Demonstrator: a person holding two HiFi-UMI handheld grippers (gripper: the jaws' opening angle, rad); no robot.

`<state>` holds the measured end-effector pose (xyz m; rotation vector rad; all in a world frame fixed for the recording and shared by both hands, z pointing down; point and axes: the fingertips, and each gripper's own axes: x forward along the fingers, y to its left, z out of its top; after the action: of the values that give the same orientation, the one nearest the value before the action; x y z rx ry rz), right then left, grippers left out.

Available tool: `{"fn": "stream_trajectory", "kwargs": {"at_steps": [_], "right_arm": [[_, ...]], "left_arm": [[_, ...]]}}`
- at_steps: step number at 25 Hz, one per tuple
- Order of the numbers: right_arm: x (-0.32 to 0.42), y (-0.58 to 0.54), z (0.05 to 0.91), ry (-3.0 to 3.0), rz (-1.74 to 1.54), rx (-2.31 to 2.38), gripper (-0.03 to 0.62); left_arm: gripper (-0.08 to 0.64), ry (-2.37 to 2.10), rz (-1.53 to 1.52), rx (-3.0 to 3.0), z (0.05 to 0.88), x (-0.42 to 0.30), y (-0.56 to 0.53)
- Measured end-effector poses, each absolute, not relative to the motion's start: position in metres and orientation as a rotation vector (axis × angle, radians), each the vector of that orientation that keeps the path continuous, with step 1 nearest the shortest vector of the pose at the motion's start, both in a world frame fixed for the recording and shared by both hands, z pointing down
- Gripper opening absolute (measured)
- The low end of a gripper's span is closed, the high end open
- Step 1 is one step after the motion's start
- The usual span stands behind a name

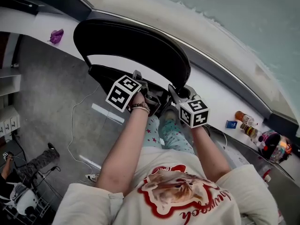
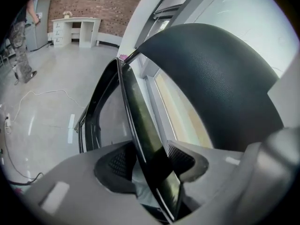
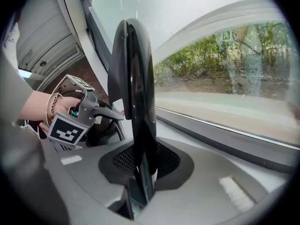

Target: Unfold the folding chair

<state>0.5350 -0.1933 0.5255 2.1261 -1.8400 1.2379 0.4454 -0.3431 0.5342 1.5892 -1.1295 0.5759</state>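
my left tongs (image 2: 149, 159) are clenched on a thin black frame bar (image 2: 136, 111) of the folding chair (image 1: 136, 46), which stands in front of me against the window ledge (image 1: 225, 102). my right tongs (image 3: 143, 162) are clamped on the edge of its padded panel (image 3: 136, 78), held upright between the pads. a wedge of gap shows between bar and panel, so i judge the opening only begun: the seat is not flat yet, and i cannot see the legs to tell how they stand. spreading the two parts fully is what is left.

to the left lies grey floor (image 1: 47, 88) with a white cable (image 1: 72, 125) trailing over it, and a person (image 2: 21, 32) stands by a white desk (image 2: 75, 29) at a brick wall (image 2: 93, 1). a purple scrap (image 1: 56, 35) sits on the ledge. at the far right are bottles (image 1: 246, 121), and greenery (image 3: 225, 60) shows through the glass.
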Motion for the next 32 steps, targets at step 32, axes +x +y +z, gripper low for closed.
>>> {"fn": "stream_trajectory", "kwargs": {"at_steps": [32], "right_arm": [[0.418, -0.086, 0.474, -1.997, 0.872, 1.965, 0.090]], "left_arm": [[0.150, -0.945, 0.338, 1.742, 0.466, 0.317, -0.228]]}}
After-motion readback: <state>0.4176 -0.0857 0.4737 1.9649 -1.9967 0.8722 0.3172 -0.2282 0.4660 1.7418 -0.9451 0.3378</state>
